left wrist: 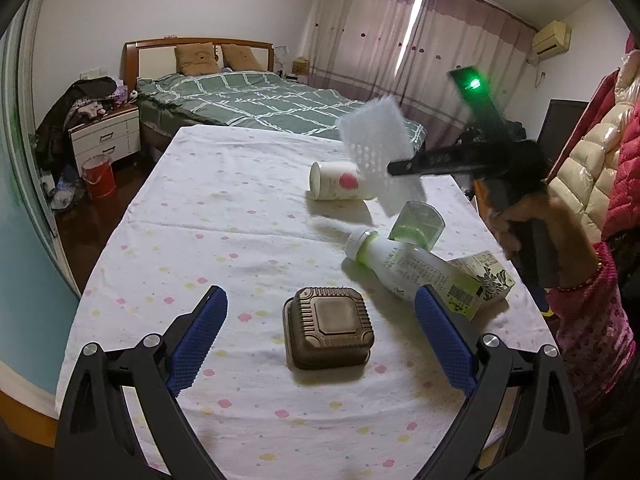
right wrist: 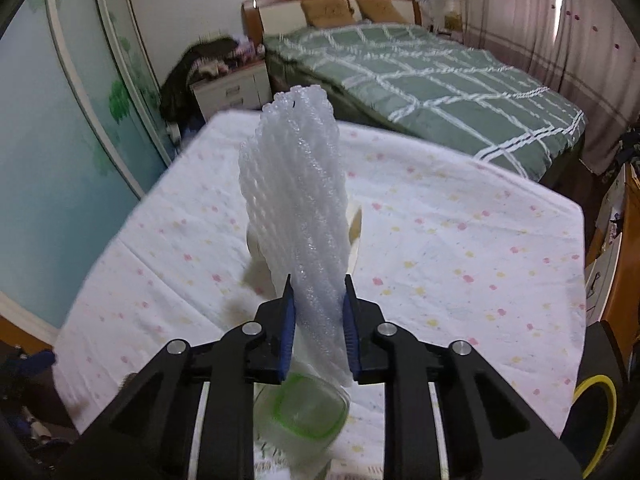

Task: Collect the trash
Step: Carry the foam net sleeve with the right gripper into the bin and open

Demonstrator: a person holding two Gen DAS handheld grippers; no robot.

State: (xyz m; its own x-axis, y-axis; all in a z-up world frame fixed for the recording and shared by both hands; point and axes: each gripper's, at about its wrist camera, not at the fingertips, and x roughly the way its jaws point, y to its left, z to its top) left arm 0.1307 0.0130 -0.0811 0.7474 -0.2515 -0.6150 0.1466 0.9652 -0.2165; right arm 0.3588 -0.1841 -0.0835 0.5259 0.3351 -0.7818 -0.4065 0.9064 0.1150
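Right wrist view gives me the clearest look at the white foam mesh sleeve [right wrist: 298,208]: a tube of puffy netting with a diamond-pattern weave, squeezed flat at its lower end and standing up and away from my right gripper [right wrist: 319,320]. That gripper is nearly closed, its blue pads [right wrist: 289,320] pressing the sleeve from both sides, so I have it firmly held above the table [right wrist: 460,240], which wears a white cloth with small pink and yellow flowers. Below the fingers I see a clear plastic cup with a green tint [right wrist: 304,412], blurred at this range.

From the left wrist view, the same foam sleeve [left wrist: 374,148] hangs in the air over the far right part of the table [left wrist: 208,208], clamped at the tip of the right gripper [left wrist: 396,168], with a hand [left wrist: 520,216] on the handle. Under it lie a white paper cup with a pink spot [left wrist: 336,181] on its side, the clear cup [left wrist: 418,226], a white plastic bottle with a green label [left wrist: 404,268] lying down, and a printed carton [left wrist: 486,276] touching the bottle. My left gripper [left wrist: 320,320] is wide open and holds nothing; a brown ribbed square plastic container [left wrist: 328,328] sits on the cloth between its fingers, clear of both.
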